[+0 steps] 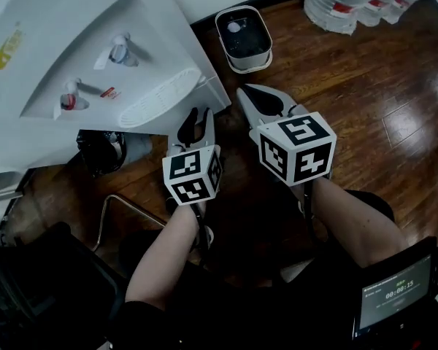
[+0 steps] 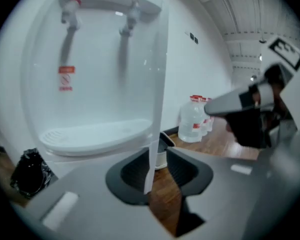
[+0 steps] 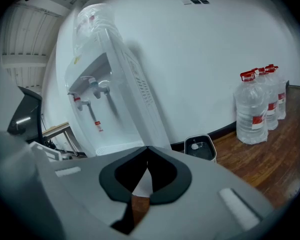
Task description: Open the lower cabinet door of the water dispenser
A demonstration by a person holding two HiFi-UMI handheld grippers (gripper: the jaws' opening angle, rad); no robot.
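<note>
The white water dispenser [image 1: 36, 133] stands at the upper left, with a blue tap [image 1: 120, 50], a red tap [image 1: 69, 98] and a drip tray [image 1: 160, 97]. From above, its lower cabinet door is hidden under the tray. In the left gripper view only a white strip of the front [image 2: 85, 166] shows below the tray. My left gripper [image 1: 199, 112] hangs just in front of the dispenser's right front corner, its jaws slightly apart. The corner edge [image 2: 155, 104] lines up with that gap, and nothing is held. My right gripper [image 1: 242, 90] is shut and empty, to the right of the corner.
A white bin with a dark inside [image 1: 243, 39] stands on the wood floor by the wall, behind the grippers. Several large water bottles [image 1: 350, 2] stand at the far right. A black bag [image 1: 102, 152] lies left of the dispenser's base, with a metal chair frame [image 1: 124, 203] nearer me.
</note>
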